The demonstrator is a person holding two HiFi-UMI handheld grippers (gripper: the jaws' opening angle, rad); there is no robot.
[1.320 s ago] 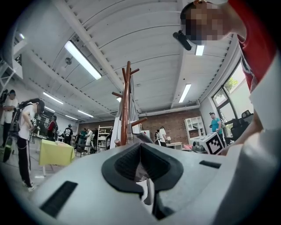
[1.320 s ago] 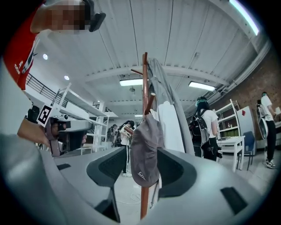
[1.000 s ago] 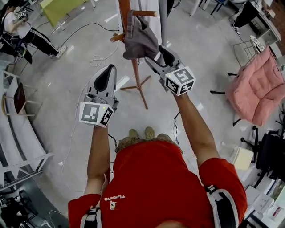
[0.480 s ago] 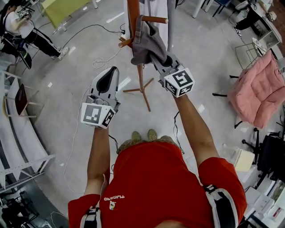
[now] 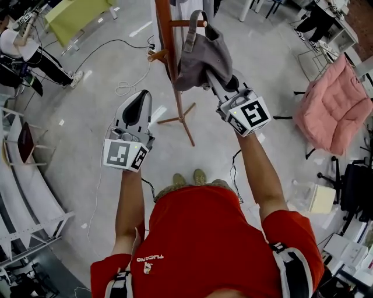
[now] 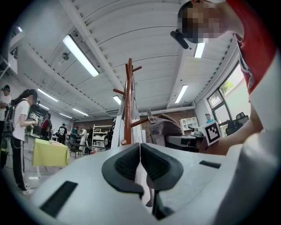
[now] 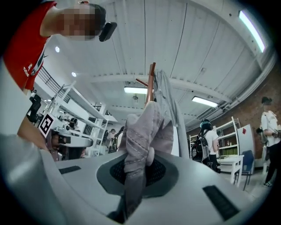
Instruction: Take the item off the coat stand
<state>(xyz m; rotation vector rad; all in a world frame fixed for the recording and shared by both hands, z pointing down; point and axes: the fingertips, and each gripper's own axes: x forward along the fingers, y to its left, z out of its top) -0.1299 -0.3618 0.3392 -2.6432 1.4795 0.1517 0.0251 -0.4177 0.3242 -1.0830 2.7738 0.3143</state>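
Note:
A grey cloth bag [image 5: 201,55] hangs by its strap from a peg of the brown wooden coat stand [image 5: 165,41], straight ahead in the head view. My right gripper [image 5: 214,80] is shut on the bag's lower edge. In the right gripper view the grey fabric [image 7: 142,132] is pinched between the pads of that gripper [image 7: 137,171], with the stand's pole [image 7: 150,83] behind it. My left gripper [image 5: 139,106] hangs left of the stand, shut and holding nothing. The left gripper view shows its closed jaws [image 6: 139,158], the stand [image 6: 128,105] and the bag [image 6: 166,127].
The stand's legs [image 5: 180,116] spread over the grey floor just ahead of my feet [image 5: 189,176]. Cables [image 5: 125,81] lie to the left. A pink cushioned chair [image 5: 332,110] stands at right, white shelving [image 5: 26,192] at left, a green table [image 5: 73,14] and a person [image 5: 29,55] far left.
The right gripper, open at the bag's lower edge a second ago, has closed on the cloth and shifted slightly right. The left gripper has barely moved.

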